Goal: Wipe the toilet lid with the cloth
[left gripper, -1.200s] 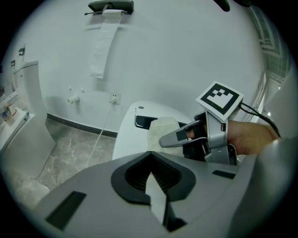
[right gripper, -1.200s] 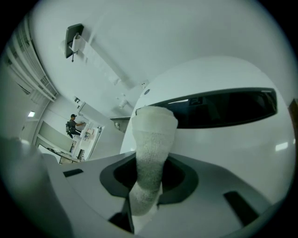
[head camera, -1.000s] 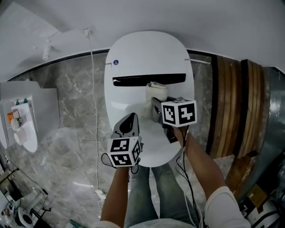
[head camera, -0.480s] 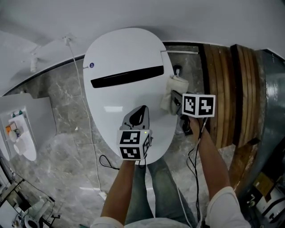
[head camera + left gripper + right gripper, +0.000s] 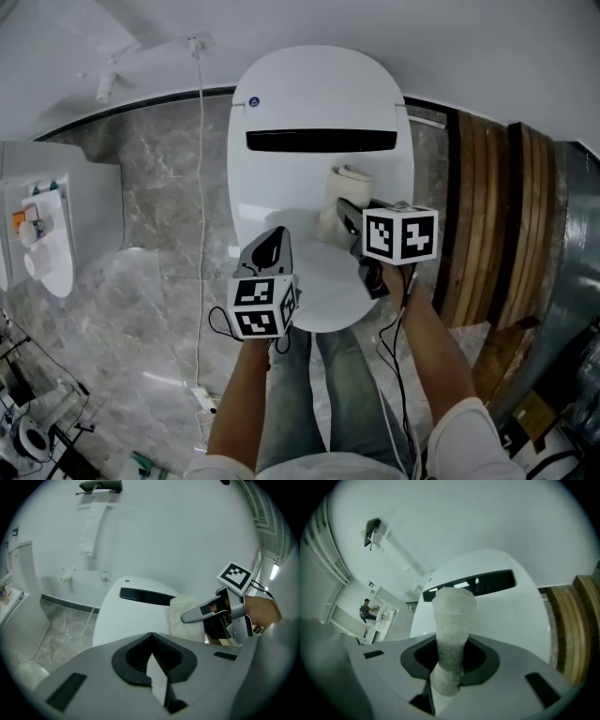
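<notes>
The white toilet lid point(image 5: 319, 103) is down, with a black slot across its back part. A whitish cloth point(image 5: 340, 199) stands bunched on the lid's right half, and my right gripper point(image 5: 345, 214) is shut on it. In the right gripper view the cloth point(image 5: 451, 634) rises out of the jaws in front of the lid point(image 5: 511, 616). My left gripper point(image 5: 272, 251) hovers over the lid's front left, shut and holding nothing. The left gripper view shows the lid point(image 5: 133, 618), the cloth point(image 5: 185, 618) and the right gripper point(image 5: 206, 613) to its right.
Grey marble floor point(image 5: 159, 216) surrounds the toilet. A wooden slatted panel point(image 5: 487, 216) stands at the right. A thin cable point(image 5: 199, 187) runs down from a wall fitting at the left. A white fixture point(image 5: 47, 253) sits at the far left. The person's legs point(image 5: 323, 394) stand before the bowl.
The right gripper carried the cloth from the lid's middle out to its right edge and back onto the right half. The left gripper stayed shut over the lid's front.
</notes>
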A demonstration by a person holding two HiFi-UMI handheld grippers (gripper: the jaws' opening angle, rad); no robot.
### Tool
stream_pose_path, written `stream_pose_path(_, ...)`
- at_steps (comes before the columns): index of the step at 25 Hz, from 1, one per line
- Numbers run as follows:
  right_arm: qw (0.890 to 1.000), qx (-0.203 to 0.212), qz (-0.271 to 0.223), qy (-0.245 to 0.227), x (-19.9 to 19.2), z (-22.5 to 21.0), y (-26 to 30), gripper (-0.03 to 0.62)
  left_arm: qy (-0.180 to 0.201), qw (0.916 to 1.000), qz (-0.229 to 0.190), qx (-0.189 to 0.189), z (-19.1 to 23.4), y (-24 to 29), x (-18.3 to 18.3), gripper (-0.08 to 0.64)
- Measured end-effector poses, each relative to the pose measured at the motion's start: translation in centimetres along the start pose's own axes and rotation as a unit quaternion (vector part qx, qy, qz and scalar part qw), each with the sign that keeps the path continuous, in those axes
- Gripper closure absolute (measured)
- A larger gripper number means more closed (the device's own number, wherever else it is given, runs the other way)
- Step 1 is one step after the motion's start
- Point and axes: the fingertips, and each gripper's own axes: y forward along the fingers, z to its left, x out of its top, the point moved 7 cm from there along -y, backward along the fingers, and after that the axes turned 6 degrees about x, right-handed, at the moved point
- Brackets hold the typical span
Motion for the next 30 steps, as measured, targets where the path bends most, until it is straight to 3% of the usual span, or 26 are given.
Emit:
stream_pose_path(7, 0.994, 0.062, 0.073, -0.059, -3.6, 11.0, 8.5, 0.495, -0.033, 0.9974, -0.010, 0.063, 8.7, -5.6, -3.0, 0.549)
stream_pose_path(14, 0.990, 0.069, 0.104, -0.065, -6.4, 15.4, 13.3, 0.495, -0.056, 0.9927, -0.011, 0.106, 14.3, -7.9, -5.4, 0.549)
stream_pose_path(22, 0.993, 0.052, 0.094, -0.049, -6.4, 12.7, 11.9, 0.495, -0.044, 0.9966, -0.013, 0.068, 11.2, -5.8, -4.0, 0.549)
stream_pose_path(30, 0.998, 0.016, 0.054, -0.016, -7.1, 5.6, 5.6, 0.495, -0.002, 0.9999, 0.013, 0.009, 2.7, -1.9, -2.1, 0.549)
